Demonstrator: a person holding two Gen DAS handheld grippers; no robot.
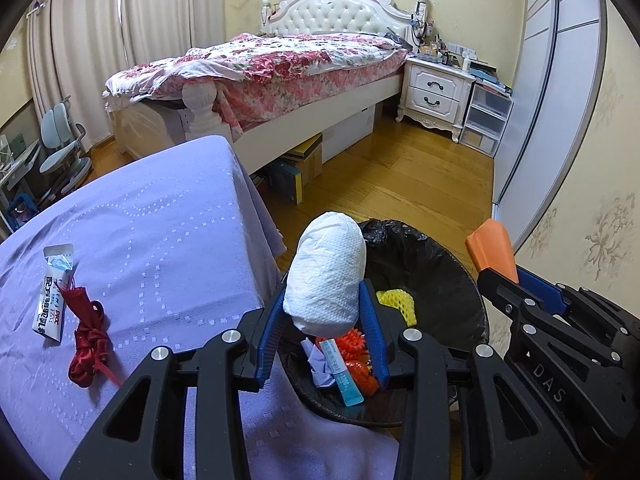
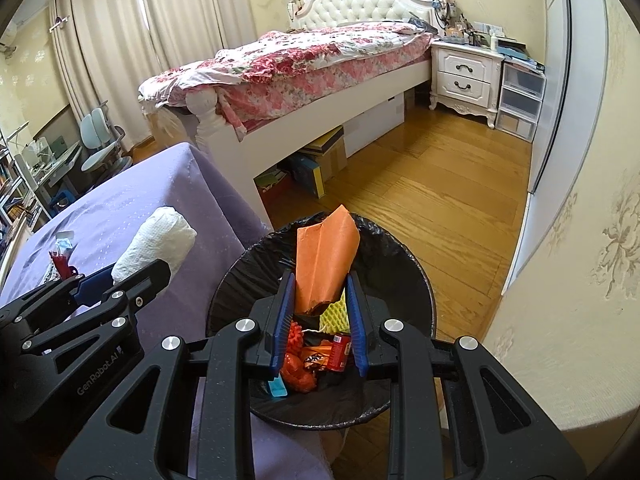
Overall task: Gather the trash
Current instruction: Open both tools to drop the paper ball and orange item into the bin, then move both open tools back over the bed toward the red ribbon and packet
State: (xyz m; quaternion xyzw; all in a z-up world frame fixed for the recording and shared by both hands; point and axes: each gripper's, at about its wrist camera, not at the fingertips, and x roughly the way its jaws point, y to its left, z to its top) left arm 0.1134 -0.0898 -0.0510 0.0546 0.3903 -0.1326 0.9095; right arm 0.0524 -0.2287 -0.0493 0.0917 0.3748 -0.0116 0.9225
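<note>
My left gripper (image 1: 325, 300) is shut on a white crumpled paper towel wad (image 1: 326, 270) and holds it over the near rim of the black-lined trash bin (image 1: 452, 280). My right gripper (image 2: 320, 284) is shut on an orange folded paper (image 2: 324, 258) and holds it above the bin's (image 2: 404, 264) middle. The bin holds yellow foam net (image 1: 398, 302), orange wrappers (image 2: 298, 372), a blue-white tube (image 1: 340, 372) and other trash. On the purple tablecloth (image 1: 160, 248) lie a white sachet (image 1: 52, 300) and a red ribbon knot (image 1: 90, 336).
The bin stands on the wooden floor (image 2: 440, 192) beside the table's right edge. A bed (image 1: 260, 68) with boxes under it is behind. A white nightstand (image 1: 436, 92) and plastic drawers (image 1: 486, 118) stand at the far right by a sliding wardrobe door (image 1: 560, 92).
</note>
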